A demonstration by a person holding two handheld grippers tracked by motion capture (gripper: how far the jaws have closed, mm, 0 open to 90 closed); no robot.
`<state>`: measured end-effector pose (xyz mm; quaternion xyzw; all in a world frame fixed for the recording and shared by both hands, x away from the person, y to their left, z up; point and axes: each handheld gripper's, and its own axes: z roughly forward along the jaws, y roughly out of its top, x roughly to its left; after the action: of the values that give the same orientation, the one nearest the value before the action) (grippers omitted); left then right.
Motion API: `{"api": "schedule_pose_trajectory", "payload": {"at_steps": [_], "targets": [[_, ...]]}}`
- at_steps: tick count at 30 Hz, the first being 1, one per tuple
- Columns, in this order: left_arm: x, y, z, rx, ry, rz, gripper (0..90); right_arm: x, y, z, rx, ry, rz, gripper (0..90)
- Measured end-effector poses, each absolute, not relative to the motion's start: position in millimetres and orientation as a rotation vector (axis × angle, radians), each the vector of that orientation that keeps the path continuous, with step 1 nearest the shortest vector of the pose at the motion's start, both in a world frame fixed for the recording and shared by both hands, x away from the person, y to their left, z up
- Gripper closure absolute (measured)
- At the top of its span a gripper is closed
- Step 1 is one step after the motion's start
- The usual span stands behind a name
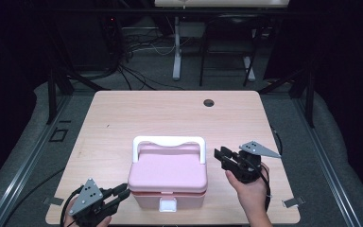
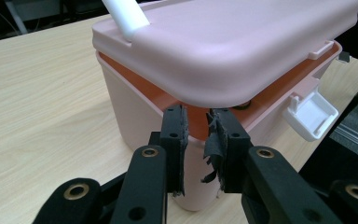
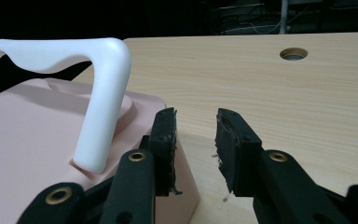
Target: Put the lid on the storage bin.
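High view shows a pale wood-grain table (image 1: 123, 113) with a pink plastic box (image 1: 167, 182) near its front edge, rounded lid slightly lifted, white clasp (image 1: 167, 205) hanging undone and white handle (image 1: 168, 142) upright, so unlatching looks done and raising the lid remains. At the box's near left corner the left gripper (image 1: 123, 194) has its jaws parted beneath the lid's lip, gripping nothing. The right gripper (image 1: 220, 156), beside the handle's right end, is likewise open and empty.

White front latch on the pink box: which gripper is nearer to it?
Left. The left gripper sits at the box's near left corner, beside the white latch, jaws open at the lid seam. The right gripper is by the far right corner, near the handle.
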<state>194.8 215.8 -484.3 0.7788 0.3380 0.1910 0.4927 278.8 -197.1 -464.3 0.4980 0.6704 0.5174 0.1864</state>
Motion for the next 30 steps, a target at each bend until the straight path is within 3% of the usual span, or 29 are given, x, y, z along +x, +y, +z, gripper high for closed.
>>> {"api": "schedule_pose_trajectory", "payload": {"at_steps": [30], "targets": [[192.9, 218.3, -491.4, 1.921, 0.847, 0.44, 76.1, 278.1, -197.8, -463.7, 1.401, 1.883, 1.457, 67.5]]}}
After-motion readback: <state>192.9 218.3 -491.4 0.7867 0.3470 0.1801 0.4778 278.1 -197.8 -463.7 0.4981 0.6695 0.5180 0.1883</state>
